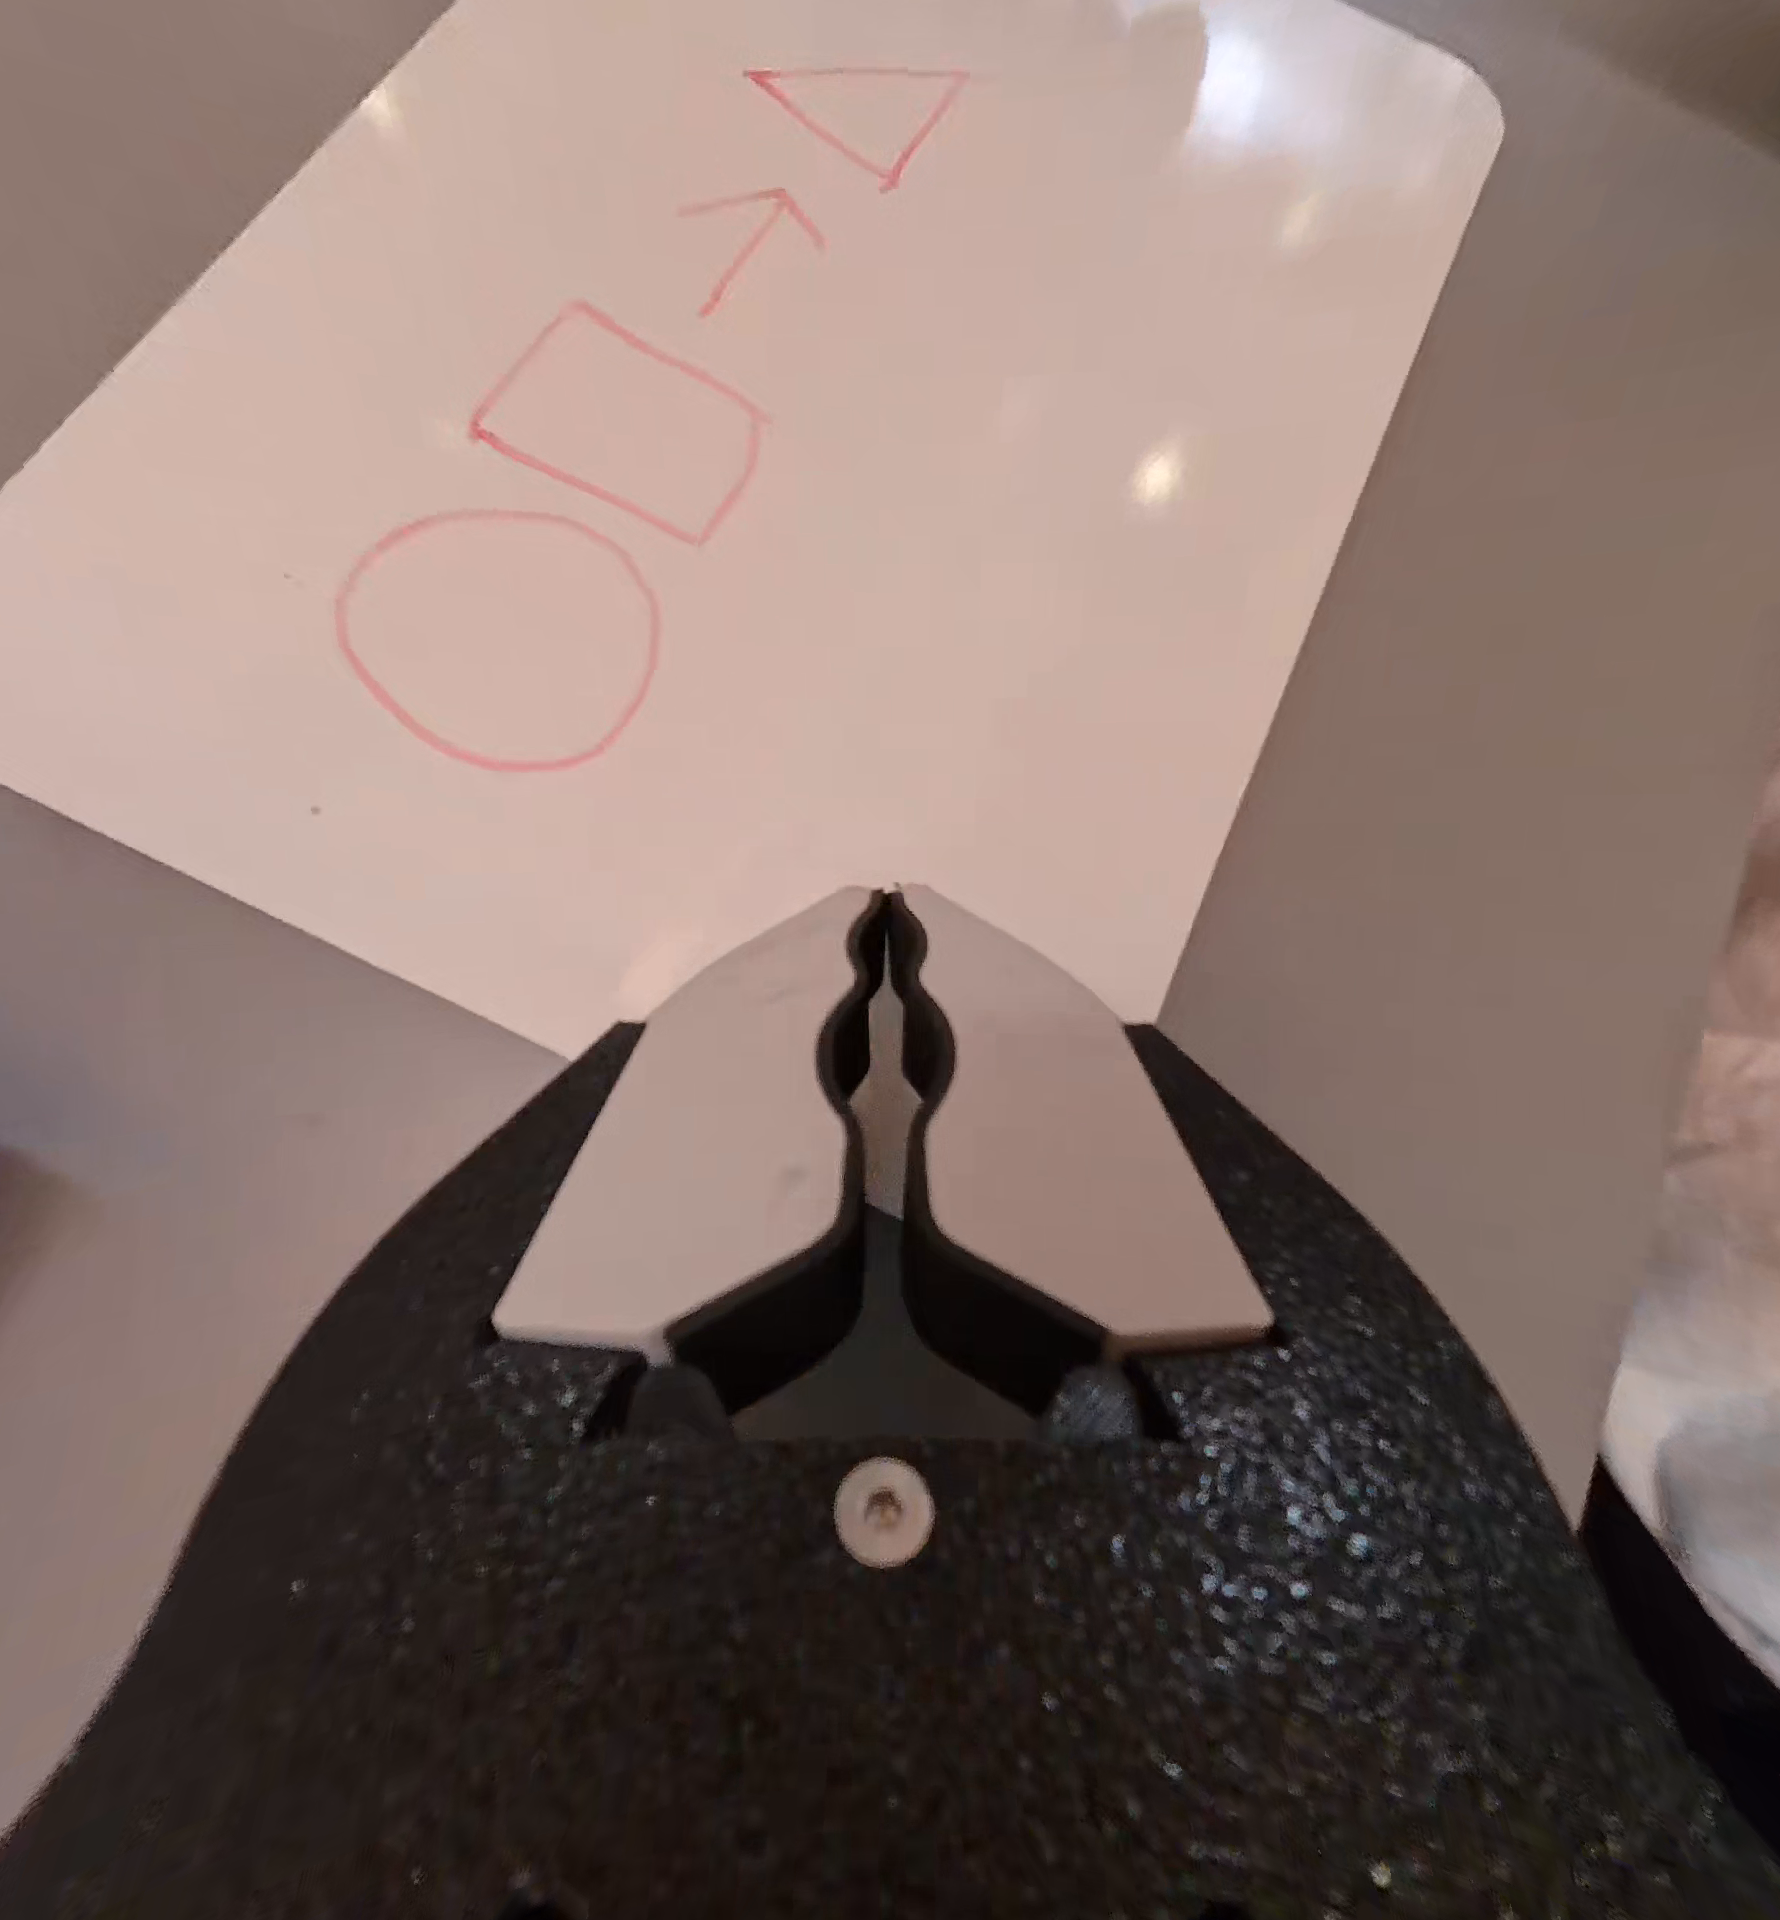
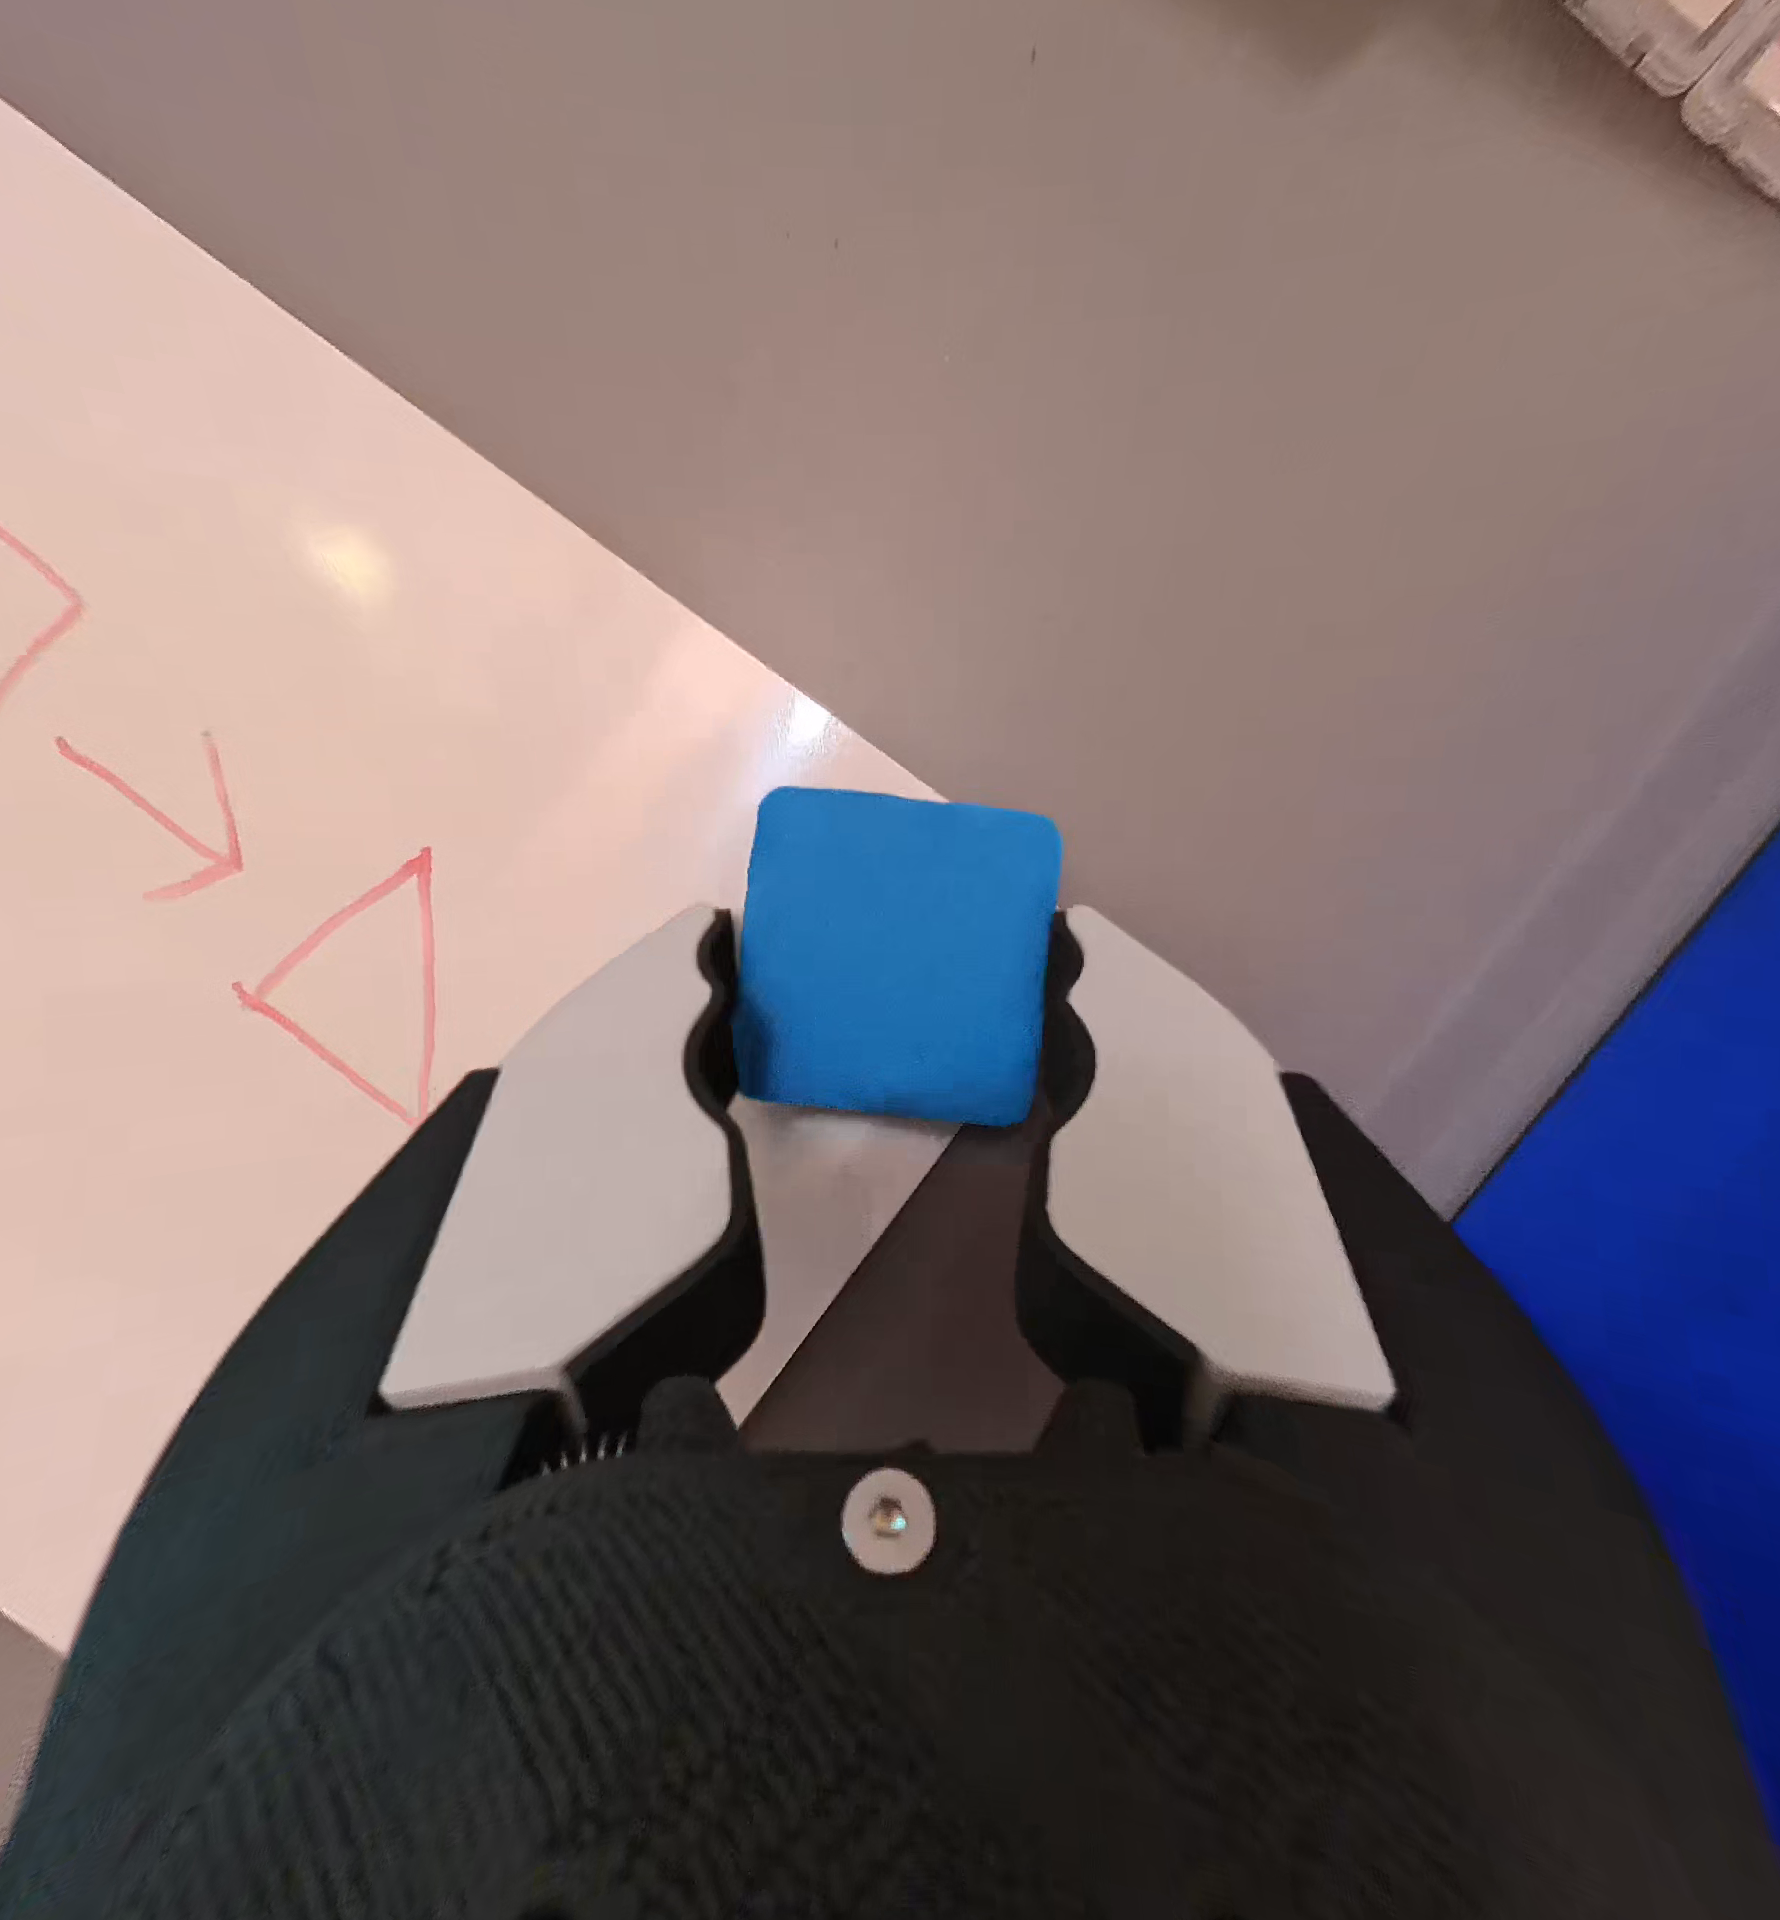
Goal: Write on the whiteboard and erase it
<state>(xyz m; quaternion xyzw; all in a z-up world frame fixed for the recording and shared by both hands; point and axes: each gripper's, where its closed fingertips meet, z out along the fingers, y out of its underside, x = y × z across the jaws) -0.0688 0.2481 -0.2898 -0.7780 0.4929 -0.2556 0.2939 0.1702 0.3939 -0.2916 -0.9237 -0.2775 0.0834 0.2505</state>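
A white whiteboard (image 1: 969,540) lies flat on a grey table. It bears red marker drawings: a circle (image 1: 496,639), a square (image 1: 621,421), an arrow (image 1: 751,244) and a triangle (image 1: 870,120). My left gripper (image 1: 888,896) is shut and empty, with its tips over the board's near edge. In the right wrist view the whiteboard (image 2: 242,1195) fills the left side, with the arrow (image 2: 164,821) and the triangle (image 2: 366,987) showing. My right gripper (image 2: 896,966) is shut on a blue square eraser (image 2: 896,956), held at the board's corner, to the right of the triangle.
The grey table (image 2: 1177,416) extends beyond the board. Clear plastic boxes (image 2: 1759,114) sit at the far right. A blue surface (image 2: 1696,1299) lies past the table edge on the right. Pale crumpled fabric (image 1: 1759,1039) lies off the table's right side in the left wrist view.
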